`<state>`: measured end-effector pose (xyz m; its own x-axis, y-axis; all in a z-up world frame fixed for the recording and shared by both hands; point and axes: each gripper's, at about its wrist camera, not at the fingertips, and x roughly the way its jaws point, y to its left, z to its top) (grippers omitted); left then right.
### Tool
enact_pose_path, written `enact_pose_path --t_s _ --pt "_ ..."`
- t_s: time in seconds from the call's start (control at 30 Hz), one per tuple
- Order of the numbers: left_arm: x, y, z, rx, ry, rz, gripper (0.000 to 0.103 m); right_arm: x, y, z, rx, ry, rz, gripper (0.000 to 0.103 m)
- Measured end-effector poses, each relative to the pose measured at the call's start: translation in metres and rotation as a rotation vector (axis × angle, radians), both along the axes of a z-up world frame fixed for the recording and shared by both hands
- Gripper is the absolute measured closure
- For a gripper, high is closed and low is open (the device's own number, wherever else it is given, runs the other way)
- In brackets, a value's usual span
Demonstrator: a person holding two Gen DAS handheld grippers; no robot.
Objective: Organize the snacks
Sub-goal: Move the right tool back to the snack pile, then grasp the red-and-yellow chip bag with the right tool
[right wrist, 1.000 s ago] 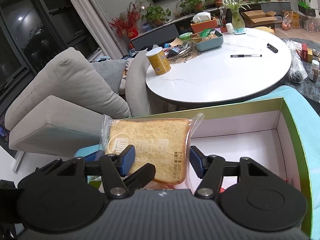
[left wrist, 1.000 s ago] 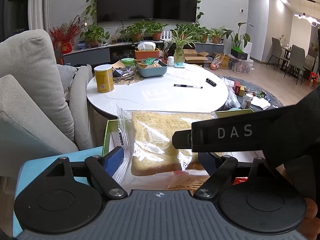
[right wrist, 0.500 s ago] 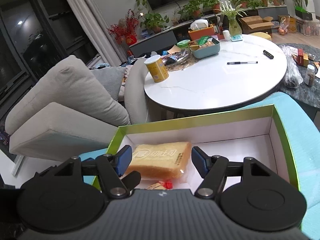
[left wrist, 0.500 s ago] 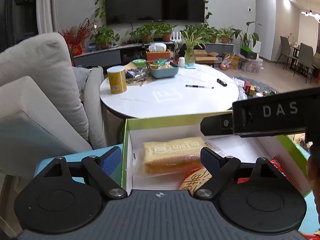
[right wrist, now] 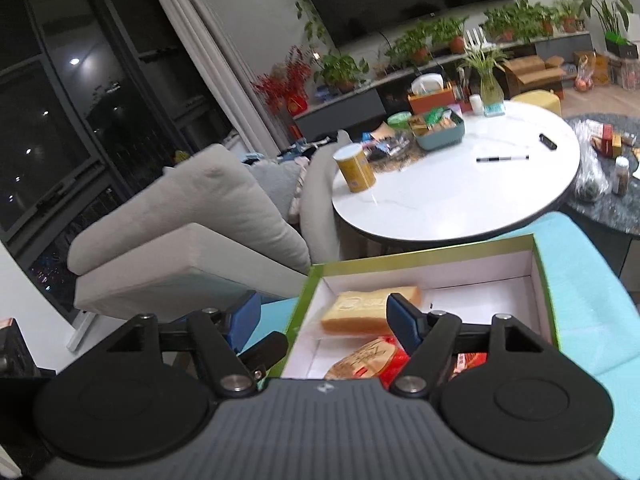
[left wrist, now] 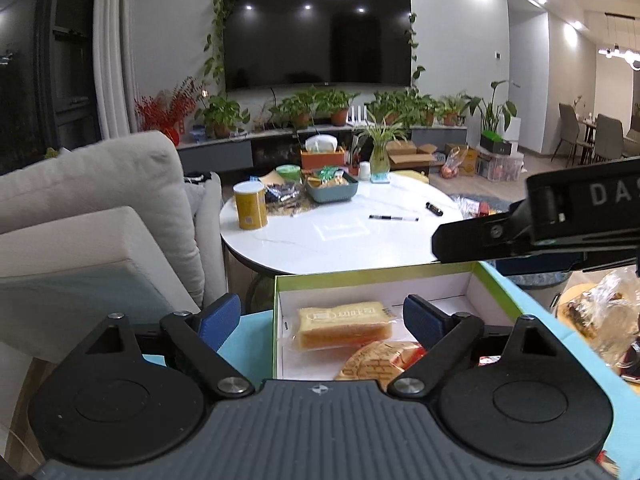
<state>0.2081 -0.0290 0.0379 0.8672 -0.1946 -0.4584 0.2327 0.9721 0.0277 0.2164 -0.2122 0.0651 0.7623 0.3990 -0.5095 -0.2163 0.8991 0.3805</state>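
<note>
We see the bagged bread slice (left wrist: 344, 323) lying in the green box (left wrist: 376, 272), at its ten-o'clock corner. Our left hand-held gripper (left wrist: 321, 319) and right hand-held gripper (right wrist: 323, 317) have just been opening; both stand apart, holding nothing.

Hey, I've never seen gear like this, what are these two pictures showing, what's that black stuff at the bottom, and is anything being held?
There is no robot here. A person holds a two-fingered claw in each hand, and a wide-angle camera on each claw looks forward along its fingers. One picture is from the left claw, the other from the right claw. The black and grey shape at the bottom is the claw's own body, with blue pads at the tips. Below both sits a green-edged box on a light blue surface. In it lie a bagged slice of bread and a red-wrapped round snack. Both claws have just been opening and hold nothing.
</note>
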Motion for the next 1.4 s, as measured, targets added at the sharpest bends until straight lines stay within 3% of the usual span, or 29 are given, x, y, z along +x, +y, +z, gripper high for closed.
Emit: enact_pose_path --t_s 0.2,0.67,0.97,1.4 --pt "-0.058 -0.002 -0.003 -0.001 0.004 -0.047 0.013 -0.046 -0.006 0.009 -0.049 -0.033 0.009 0.036" --pt "-0.144 -0.032 -0.04 -0.033 0.088 -0.146 0.013 -0.114 -0.046 -0.024 -0.168 0.034 0.027 0.035" --pt "-0.16 -0.057 -0.062 -0.028 0.155 -0.179 0.012 -0.117 -0.076 -0.067 -0.182 0.12 0.01 0.035" --pt "-0.163 -0.09 -0.087 0.012 0.236 -0.242 0.012 -0.093 -0.109 -0.116 -0.079 0.243 0.019 0.035"
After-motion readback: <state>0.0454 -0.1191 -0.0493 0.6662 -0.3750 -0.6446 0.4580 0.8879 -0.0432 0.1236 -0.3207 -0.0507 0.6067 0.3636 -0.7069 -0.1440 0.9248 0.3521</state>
